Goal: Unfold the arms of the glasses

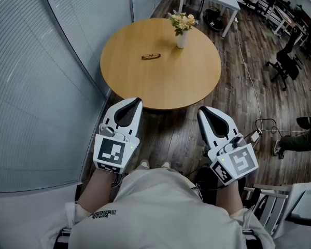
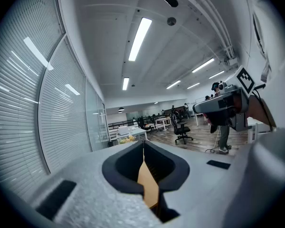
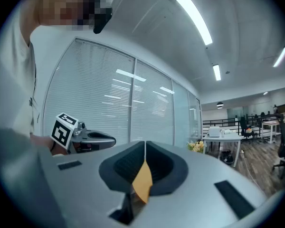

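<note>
You held the left tongs (image 1: 136, 102) and right tongs (image 1: 202, 110) pressed together and empty at lower centre, short of the round surface (image 1: 166, 87), since the apparently folded glasses (image 1: 151, 56) lay well beyond, upper-left of centre, not yet reached.

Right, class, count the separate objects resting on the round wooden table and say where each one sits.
2: a pair of glasses lies left of centre on the round table, and a vase of flowers stands near its far edge. Nothing else shows there.
</note>
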Tool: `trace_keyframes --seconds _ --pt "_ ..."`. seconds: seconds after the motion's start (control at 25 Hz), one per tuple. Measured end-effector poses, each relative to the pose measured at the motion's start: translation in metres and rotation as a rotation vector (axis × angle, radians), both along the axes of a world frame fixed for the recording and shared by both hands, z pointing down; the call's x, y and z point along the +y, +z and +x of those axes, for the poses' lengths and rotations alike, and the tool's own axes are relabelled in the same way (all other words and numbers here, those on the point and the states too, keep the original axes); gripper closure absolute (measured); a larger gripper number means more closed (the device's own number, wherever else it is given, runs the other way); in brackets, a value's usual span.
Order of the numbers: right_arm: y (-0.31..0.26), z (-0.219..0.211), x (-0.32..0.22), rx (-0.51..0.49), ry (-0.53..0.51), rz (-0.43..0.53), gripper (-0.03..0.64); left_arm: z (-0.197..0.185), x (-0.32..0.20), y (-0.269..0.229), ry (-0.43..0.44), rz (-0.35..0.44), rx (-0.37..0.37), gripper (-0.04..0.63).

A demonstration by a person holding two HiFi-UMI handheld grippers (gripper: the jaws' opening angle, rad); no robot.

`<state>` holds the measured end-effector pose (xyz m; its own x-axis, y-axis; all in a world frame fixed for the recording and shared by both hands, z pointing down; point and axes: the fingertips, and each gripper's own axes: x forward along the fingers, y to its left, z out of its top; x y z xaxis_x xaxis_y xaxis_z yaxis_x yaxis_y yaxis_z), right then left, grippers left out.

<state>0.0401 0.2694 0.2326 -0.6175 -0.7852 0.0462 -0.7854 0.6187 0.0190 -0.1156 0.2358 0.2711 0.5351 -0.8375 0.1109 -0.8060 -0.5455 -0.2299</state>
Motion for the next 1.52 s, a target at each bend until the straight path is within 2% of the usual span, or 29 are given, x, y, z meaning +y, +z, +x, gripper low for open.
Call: trace_keyframes --seconds 0.2,0.44,1.08,1.52 --pt "0.003 0.012 -0.009 -0.036 0.013 -0.010 0.583 0.010 -0.006 0.004 0.002 -0.011 0.005 0.571" --pt "0.012 0.032 -0.020 -0.036 0.023 -0.020 0.583 0.029 -0.012 0.013 0.009 -0.026 0.004 0.571" --pt "0.038 0.063 -0.042 -0.062 -0.041 -0.063 0.583 0.067 -0.025 0.030 -0.032 -0.058 -0.027 0.571" --pt "0.052 0.074 -0.061 -0.065 -0.056 -0.087 0.583 0.075 -0.040 0.044 -0.054 -0.089 -0.075 0.571"
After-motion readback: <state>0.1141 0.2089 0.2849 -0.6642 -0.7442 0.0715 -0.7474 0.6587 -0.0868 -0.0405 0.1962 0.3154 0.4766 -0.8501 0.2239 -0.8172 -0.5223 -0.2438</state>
